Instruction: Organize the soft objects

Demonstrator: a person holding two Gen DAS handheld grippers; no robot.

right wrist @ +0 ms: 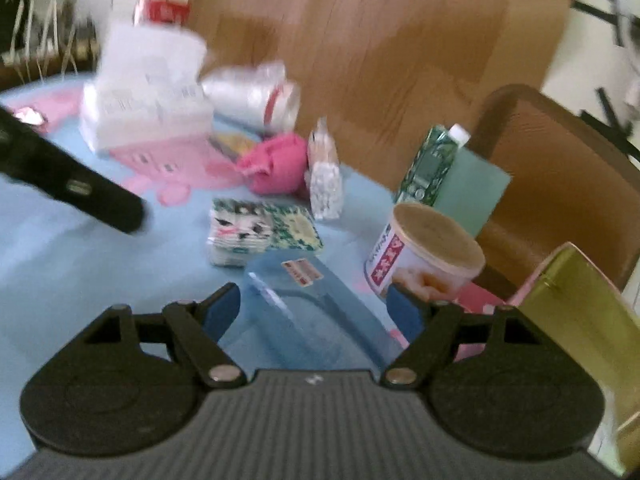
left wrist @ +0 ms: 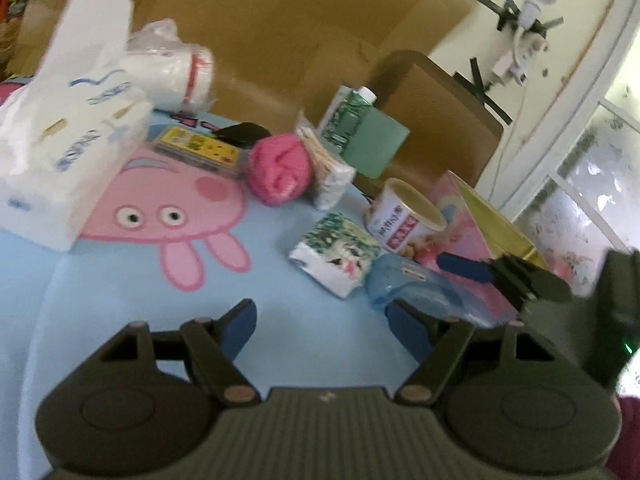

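A large white tissue pack [left wrist: 64,148] lies at the left on the blue cartoon tablecloth [left wrist: 120,300]. A pink cloth ball [left wrist: 280,168], a cotton swab bag [left wrist: 326,168] and a small cat-print tissue pack [left wrist: 336,254] lie mid-table. My left gripper [left wrist: 324,328] is open and empty above the cloth. My right gripper [right wrist: 316,312] is open, its fingers on either side of a clear blue plastic container [right wrist: 316,312], not closed on it. The cat-print pack [right wrist: 260,232], pink ball [right wrist: 276,164] and tissue pack [right wrist: 148,96] show beyond it.
A snack cup [right wrist: 424,256], a green carton [right wrist: 444,172], a gold and pink box [right wrist: 580,320] and a wrapped plastic roll [right wrist: 256,96] crowd the table. Cardboard [left wrist: 280,20] and a brown chair [right wrist: 560,180] stand behind.
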